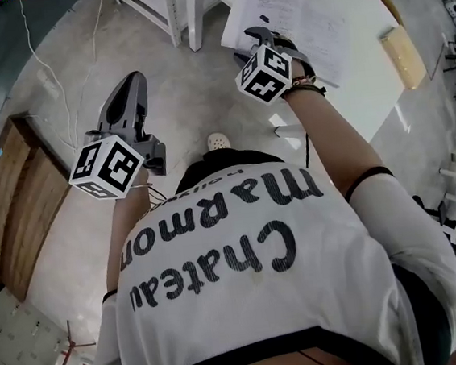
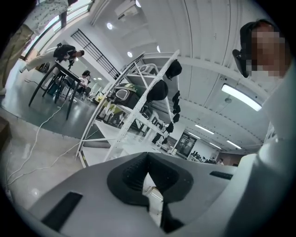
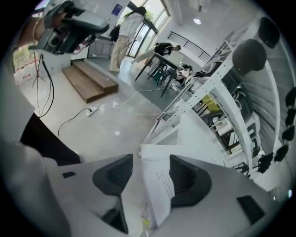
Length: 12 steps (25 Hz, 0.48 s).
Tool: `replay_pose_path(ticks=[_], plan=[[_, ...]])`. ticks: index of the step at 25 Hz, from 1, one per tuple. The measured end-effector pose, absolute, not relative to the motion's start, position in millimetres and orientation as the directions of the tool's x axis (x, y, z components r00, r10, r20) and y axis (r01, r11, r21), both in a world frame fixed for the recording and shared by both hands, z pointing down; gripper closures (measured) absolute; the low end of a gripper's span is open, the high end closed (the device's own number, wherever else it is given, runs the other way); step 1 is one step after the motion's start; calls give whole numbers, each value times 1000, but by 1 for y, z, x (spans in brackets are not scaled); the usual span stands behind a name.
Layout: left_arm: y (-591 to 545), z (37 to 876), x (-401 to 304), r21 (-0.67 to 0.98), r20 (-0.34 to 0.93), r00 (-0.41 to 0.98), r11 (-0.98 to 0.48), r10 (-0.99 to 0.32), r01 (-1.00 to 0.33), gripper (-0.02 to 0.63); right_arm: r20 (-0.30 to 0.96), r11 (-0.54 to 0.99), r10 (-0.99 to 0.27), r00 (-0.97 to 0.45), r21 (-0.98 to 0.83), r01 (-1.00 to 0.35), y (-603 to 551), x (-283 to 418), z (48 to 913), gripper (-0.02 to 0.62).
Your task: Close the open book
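Observation:
The open book (image 1: 290,5) lies with its white printed pages up on the near corner of a white table (image 1: 358,34). My right gripper (image 1: 252,41) is at the book's near left edge, pointing steeply down. In the right gripper view its jaws (image 3: 150,159) stand apart with the edge of a page (image 3: 157,185) between them; a gap shows on the left side of the page. My left gripper (image 1: 130,78) is held out over the floor to the left, far from the book. Its fingertips (image 2: 147,159) meet with nothing between them.
A flat wooden block (image 1: 403,55) lies on the table's right side. White table legs (image 1: 178,13) stand just left of the book. A low wooden platform (image 1: 11,200) sits on the floor at far left, with cables (image 1: 47,83) trailing nearby. A white rack (image 2: 138,106) stands ahead.

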<state>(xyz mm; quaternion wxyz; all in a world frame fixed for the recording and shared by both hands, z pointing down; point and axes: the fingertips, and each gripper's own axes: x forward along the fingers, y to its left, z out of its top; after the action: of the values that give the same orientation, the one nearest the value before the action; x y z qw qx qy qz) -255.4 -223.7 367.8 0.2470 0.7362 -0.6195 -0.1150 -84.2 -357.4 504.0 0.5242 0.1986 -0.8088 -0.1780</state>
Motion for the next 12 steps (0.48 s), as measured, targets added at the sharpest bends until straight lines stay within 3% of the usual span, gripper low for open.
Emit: replay_pose_path(ticks=[12], plan=[[-212,374,-277,515,160,139,-37,-977,-856,583,779,800,-588,-217,600,-12,-378,-72,541,369]])
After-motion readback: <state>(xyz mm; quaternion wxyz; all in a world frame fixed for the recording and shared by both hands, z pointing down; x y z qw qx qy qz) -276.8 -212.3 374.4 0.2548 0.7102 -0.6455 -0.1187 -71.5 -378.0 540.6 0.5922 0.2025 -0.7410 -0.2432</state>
